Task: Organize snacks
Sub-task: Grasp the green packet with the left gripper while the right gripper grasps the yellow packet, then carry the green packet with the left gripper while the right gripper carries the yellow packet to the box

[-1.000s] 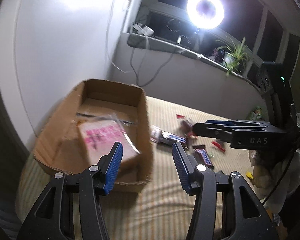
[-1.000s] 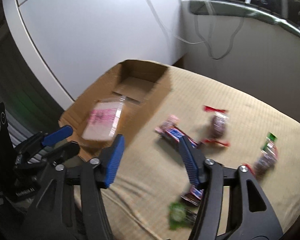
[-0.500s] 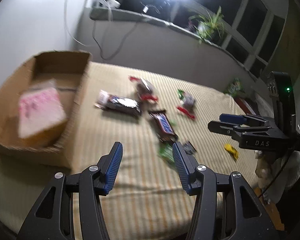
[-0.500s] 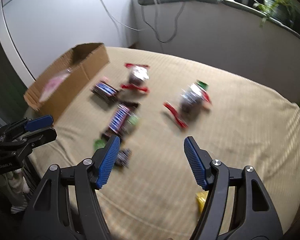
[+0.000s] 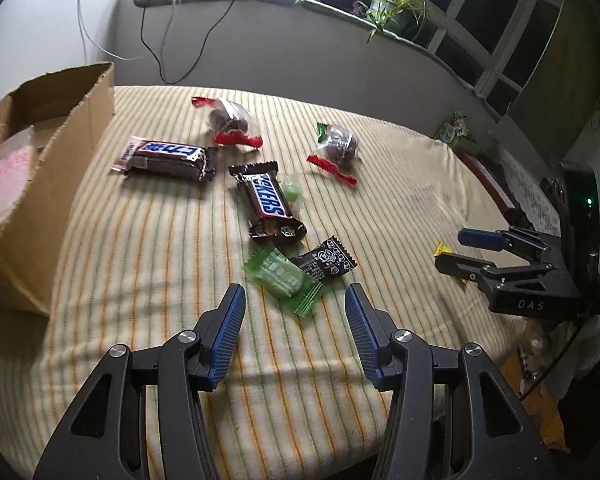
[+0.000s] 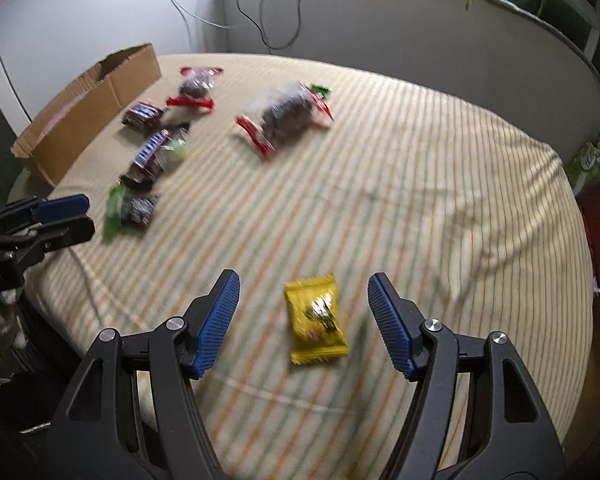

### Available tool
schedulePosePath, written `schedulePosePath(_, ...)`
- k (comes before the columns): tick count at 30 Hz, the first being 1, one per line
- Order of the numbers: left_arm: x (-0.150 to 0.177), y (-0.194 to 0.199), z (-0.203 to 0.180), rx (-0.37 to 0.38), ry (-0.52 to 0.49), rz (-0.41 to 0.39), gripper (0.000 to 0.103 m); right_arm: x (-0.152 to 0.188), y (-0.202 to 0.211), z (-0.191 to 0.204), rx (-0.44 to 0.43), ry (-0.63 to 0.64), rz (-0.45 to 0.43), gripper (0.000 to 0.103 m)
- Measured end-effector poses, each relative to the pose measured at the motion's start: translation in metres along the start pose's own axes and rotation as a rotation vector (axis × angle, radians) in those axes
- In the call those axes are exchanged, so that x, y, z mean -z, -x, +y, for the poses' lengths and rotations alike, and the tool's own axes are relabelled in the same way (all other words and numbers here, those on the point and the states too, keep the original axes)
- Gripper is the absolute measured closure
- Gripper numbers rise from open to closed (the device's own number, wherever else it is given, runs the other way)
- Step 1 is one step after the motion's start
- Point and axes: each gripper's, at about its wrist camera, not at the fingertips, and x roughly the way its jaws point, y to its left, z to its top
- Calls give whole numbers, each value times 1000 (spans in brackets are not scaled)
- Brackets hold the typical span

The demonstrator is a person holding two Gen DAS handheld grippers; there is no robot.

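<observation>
Both hand-held grippers swung off the box, onto loose snacks.

Cardboard box (image 5: 40, 184) sat far left on the bed (image 5: 140, 240), pink packet inside. Left hand-held gripper (image 5: 295, 300) hung wide, empty, just short of the green candy (image 5: 283, 276); right hand-held gripper (image 6: 304, 292), jaws newly widened, straddled the yellow packet (image 6: 316, 318) untouched. Pickups looked next.

The left gripper (image 5: 294, 316) points forward and down, its blue fingers (image 5: 229, 330) apart with nothing pressed between them. The right gripper (image 6: 304, 316) also tilts down; its jaws have just been opening, and its fingers (image 6: 392, 326) stand wider, gripping nothing.
</observation>
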Motion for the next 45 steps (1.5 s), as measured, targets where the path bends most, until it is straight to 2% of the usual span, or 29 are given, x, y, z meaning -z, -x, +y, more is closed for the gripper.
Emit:
schedulePosePath(4, -1, -8, -1, 0, 2, 15, 52, 11, -2, -4, -37, -28, 11, 33)
schedulePosePath(8, -2, -14, -1, -8, 8, 22, 52, 16, -4, 0, -22, -16, 3, 34)
schedulePosePath(14, -8, -22, -2, -18, 13, 20, 52, 12, -6, -5, -14, -22, -4, 53)
schedulePosePath(17, -8, -24, -7, -44, -13, 17, 53, 12, -6, -6, -5, -17, -6, 59)
schedulePosePath(25, -6, -27, -9, -109, -79, 5, 75, 13, -7, -6, 7, -16, -11, 68)
schedulePosePath(27, -5, -26, -8, -111, -79, 1, 79, 13, -6, -7, 7, -22, -13, 74)
schedulePosePath(31, -3, -25, -7, -116, -83, -3, 82, 13, -6, -7, 9, -25, -15, 75)
schedulePosePath(45, -7, -2, -5, -100, -58, -64, 82, -3, 11, 12, -5, -1, -69, 76)
